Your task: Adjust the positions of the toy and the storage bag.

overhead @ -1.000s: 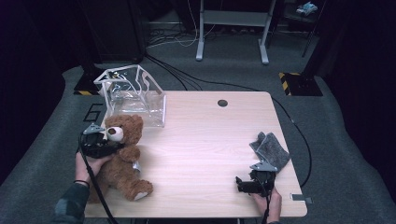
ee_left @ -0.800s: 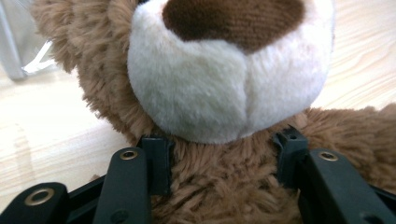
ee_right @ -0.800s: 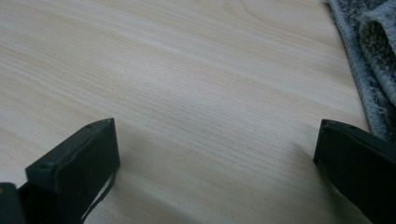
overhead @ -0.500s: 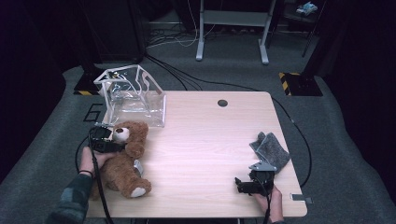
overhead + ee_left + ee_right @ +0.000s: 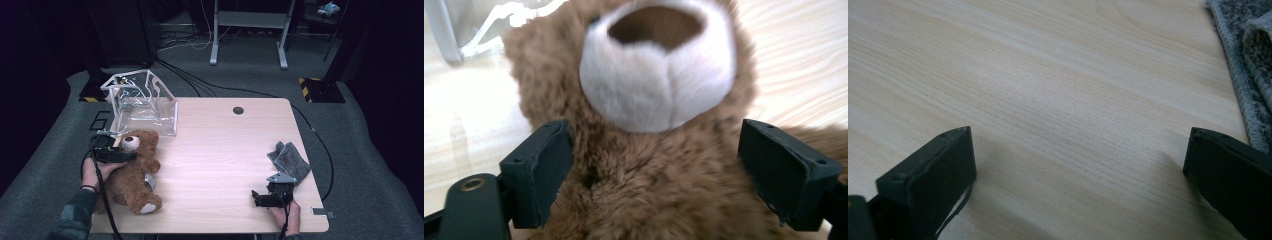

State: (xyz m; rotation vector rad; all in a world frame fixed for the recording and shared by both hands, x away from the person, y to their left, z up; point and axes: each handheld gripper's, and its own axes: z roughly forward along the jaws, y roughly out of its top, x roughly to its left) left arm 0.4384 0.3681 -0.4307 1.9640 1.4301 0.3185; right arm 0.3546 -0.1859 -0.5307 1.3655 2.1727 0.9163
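Note:
A brown teddy bear (image 5: 131, 177) with a white muzzle lies on its back at the left of the wooden table (image 5: 220, 145). My left gripper (image 5: 131, 156) reaches in from the left at the bear's neck. In the left gripper view the bear's (image 5: 659, 195) furry neck sits between the two black pads (image 5: 539, 170). The jaws have just been opening and stand wide, so my left gripper (image 5: 654, 150) is open around the fur. My right gripper (image 5: 256, 197) rests near the table's front right, and in its own view it (image 5: 1078, 160) is open over bare wood.
A clear plastic bag (image 5: 142, 102) with white trim stands at the table's back left, just behind the bear's head. A folded grey cloth (image 5: 290, 161) lies beside the right gripper, near the right edge. A round cable hole (image 5: 238, 110) sits at the back.
My left hand has shifted slightly toward the bear's head and neck. The bear has settled a little on the table. The right hand has stayed where it was.

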